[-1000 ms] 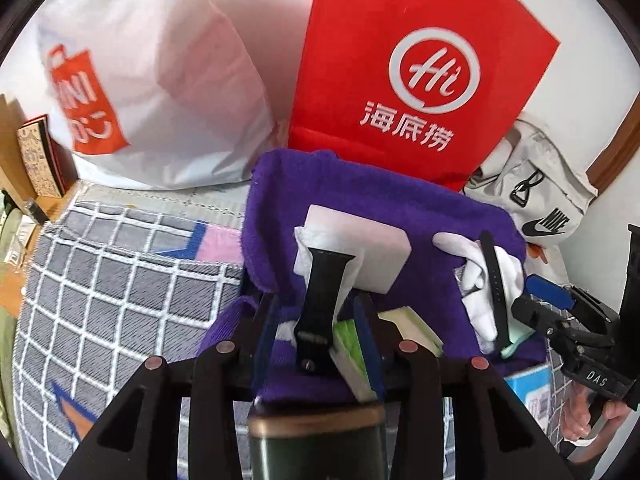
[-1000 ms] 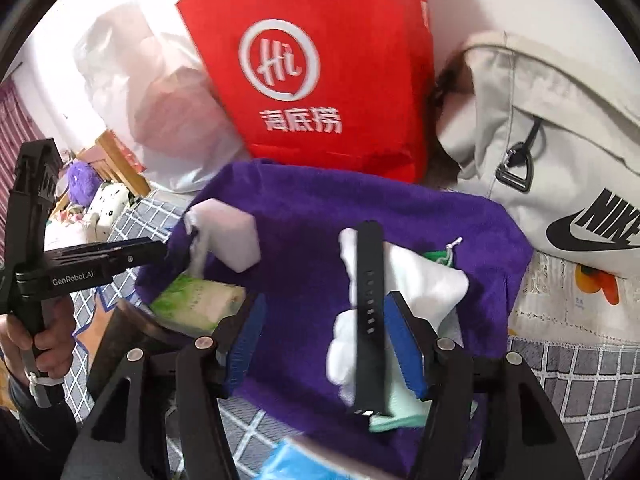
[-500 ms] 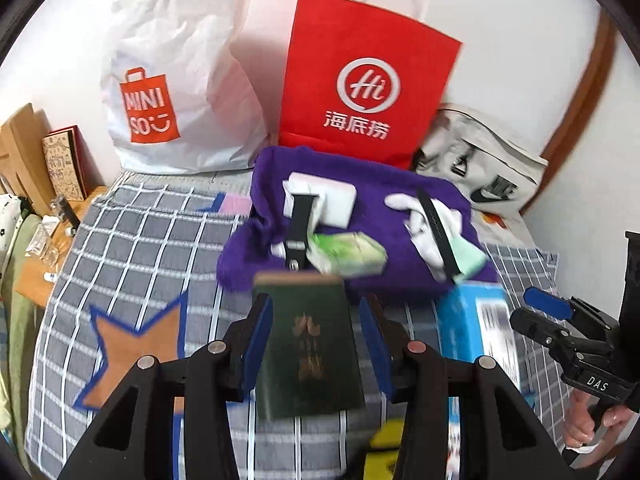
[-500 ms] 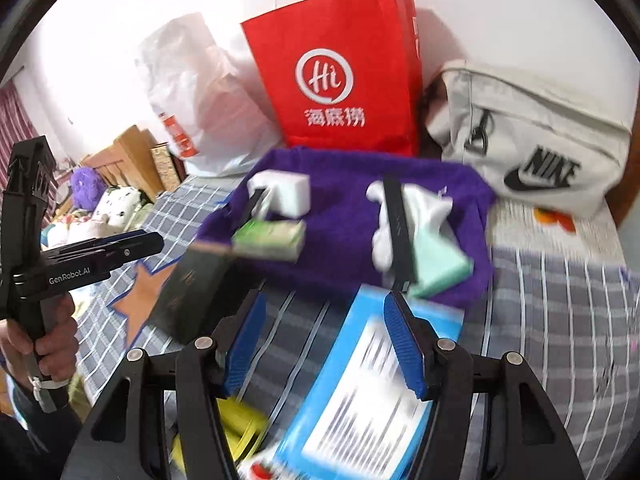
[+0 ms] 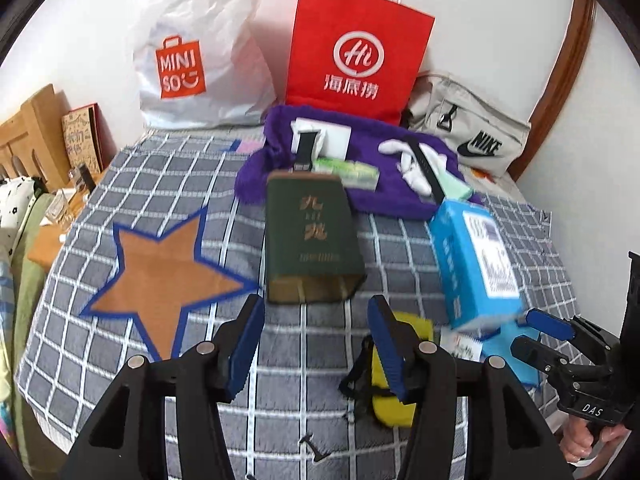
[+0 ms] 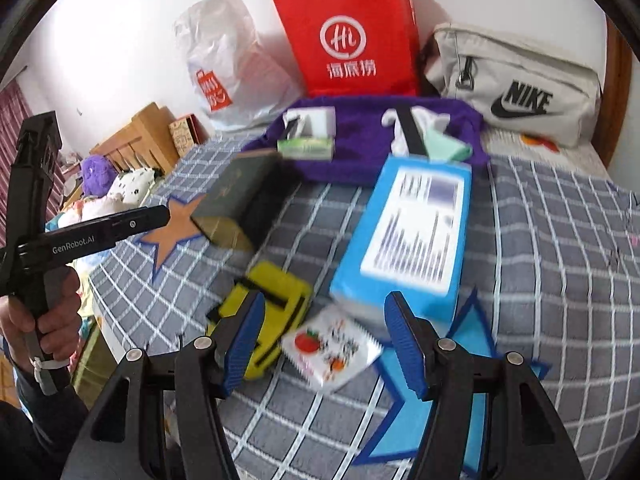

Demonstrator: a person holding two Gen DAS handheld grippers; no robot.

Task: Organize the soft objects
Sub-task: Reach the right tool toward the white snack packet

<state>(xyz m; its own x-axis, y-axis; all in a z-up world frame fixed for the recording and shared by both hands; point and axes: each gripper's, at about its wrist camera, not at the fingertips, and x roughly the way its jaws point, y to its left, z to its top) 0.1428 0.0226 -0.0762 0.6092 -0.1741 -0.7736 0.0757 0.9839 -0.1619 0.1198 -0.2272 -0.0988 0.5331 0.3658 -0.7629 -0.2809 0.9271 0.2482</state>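
Observation:
A purple fluffy cloth (image 5: 360, 184) (image 6: 360, 148) lies at the far side of the bed. On it rest a white block (image 5: 338, 138), a green tissue pack (image 6: 306, 148), a white cloth (image 5: 408, 160), a mint cloth (image 6: 446, 148) and two black straps (image 6: 412, 132). My left gripper (image 5: 316, 320) hovers over the checked bedspread, short of a dark green box (image 5: 310, 236); its jaws are opening with nothing between them. My right gripper (image 6: 325, 312) stands open above a tomato-print packet (image 6: 332, 348), beside a yellow strapped pad (image 6: 268, 304).
A blue box (image 6: 408, 232) lies in mid-bed. Against the wall stand a red paper bag (image 5: 356, 52), a white plastic bag (image 5: 196, 52) and a grey Nike bag (image 6: 516, 84). A wooden headboard (image 5: 36, 128) and clutter sit at the left edge. A hand (image 6: 36, 316) holds the left gripper.
Both grippers have drawn back from the purple cloth to the near part of the bed. The straps and cloths stay on it. The left jaws have widened.

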